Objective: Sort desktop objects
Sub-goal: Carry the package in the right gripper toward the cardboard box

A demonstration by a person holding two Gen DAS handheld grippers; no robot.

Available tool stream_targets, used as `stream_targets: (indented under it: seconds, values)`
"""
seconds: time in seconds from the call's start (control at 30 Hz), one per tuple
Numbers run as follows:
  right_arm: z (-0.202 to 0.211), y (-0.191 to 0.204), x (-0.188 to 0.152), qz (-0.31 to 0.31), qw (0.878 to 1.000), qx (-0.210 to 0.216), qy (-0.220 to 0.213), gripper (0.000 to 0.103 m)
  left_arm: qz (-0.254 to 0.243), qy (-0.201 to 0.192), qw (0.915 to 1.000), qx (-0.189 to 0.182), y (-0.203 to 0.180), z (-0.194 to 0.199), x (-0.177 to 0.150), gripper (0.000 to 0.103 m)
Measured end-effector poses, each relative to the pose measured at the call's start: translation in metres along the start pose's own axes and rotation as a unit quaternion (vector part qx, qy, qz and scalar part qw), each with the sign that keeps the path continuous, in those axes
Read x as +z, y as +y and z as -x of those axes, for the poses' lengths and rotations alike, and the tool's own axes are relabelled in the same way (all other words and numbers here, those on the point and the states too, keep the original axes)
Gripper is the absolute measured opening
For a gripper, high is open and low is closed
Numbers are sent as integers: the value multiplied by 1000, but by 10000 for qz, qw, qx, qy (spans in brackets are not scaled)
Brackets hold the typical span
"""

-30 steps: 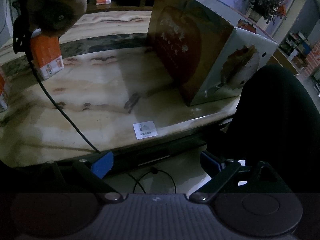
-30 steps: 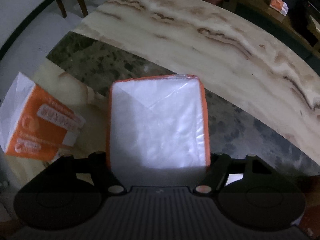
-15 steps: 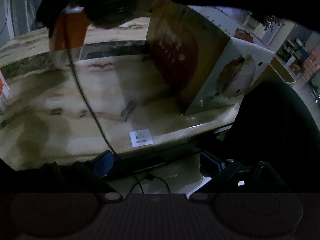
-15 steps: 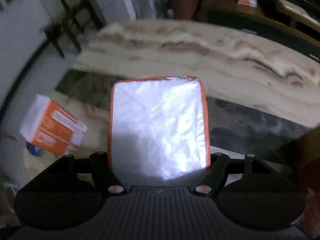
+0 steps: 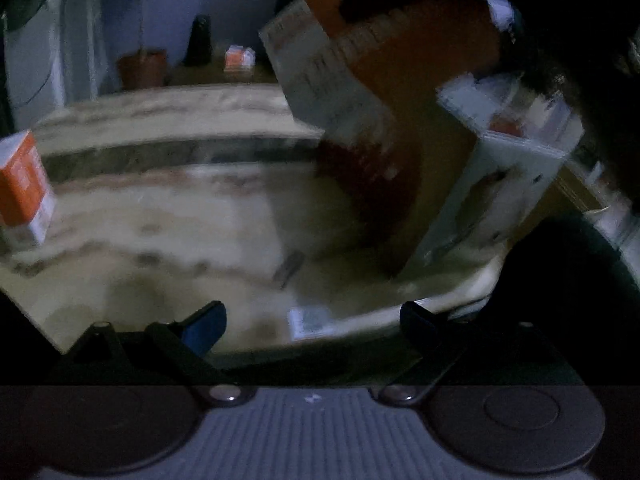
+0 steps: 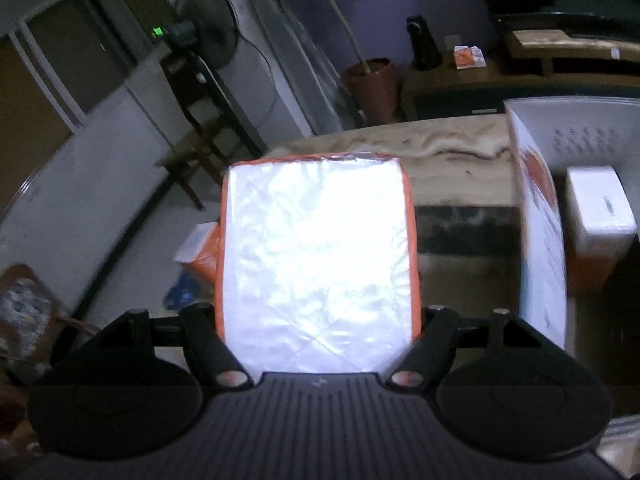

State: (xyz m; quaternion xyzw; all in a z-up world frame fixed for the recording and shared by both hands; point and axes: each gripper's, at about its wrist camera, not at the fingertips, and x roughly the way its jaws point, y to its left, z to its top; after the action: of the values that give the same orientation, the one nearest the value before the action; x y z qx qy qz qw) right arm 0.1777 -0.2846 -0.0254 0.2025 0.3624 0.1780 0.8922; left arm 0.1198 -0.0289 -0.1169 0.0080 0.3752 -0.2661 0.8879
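Note:
My right gripper (image 6: 318, 320) is shut on an orange-and-white tissue pack (image 6: 316, 264), one finger on each orange side. The pack hangs above the marble table (image 6: 460, 184), just left of the open cardboard box (image 6: 540, 248). A similar pack (image 6: 600, 216) lies inside that box. In the blurred left wrist view the held pack (image 5: 360, 52) is tilted over the box (image 5: 492, 184). My left gripper (image 5: 312, 322) hovers open at the table's near edge with nothing between its blue pads (image 5: 204, 326). Another orange pack (image 5: 22, 188) stands at the table's left.
One more tissue pack (image 6: 200, 248) and a blue item (image 6: 180, 292) lie on the table behind the held pack. A white label (image 5: 310, 320) is stuck near the table edge. Beyond the table are a potted plant (image 6: 374, 88), a fan (image 6: 204, 36), a chair (image 6: 192, 152) and a low cabinet (image 6: 520, 84).
The right gripper has lifted its pack off the table and swung it right and up, to beside the box. The left view has tilted up slightly; the left gripper stays open.

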Motion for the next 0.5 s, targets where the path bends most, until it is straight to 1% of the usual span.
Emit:
stream_targets:
  seconds: [0.07,0.13,0.17,0.27,0.37,0.5]
  values:
    - [24,-1,-25,-25,9994,235,-254,74,-199,-263,9992,-218,-6,6,-3,94]
    - [42,-2,-47,-155,9979,444,-438,74,-408,-353,9982,-270,-15,9,-4,94]
    - [48,-2,-58,-233,9973,482,-502,74,-484,-370,9978,-272,-19,10,-4,94]
    - [64,1,-86,-320,9956,538,-692,74,-643,-381,9969,-230,-29,11,-3,94]
    - [80,1,-108,-361,9926,691,-930,74,-715,-443,9964,-109,-38,15,-2,94]
    - [92,5,-129,-310,9909,849,-995,74,-882,-660,9939,0,-50,24,-4,94]
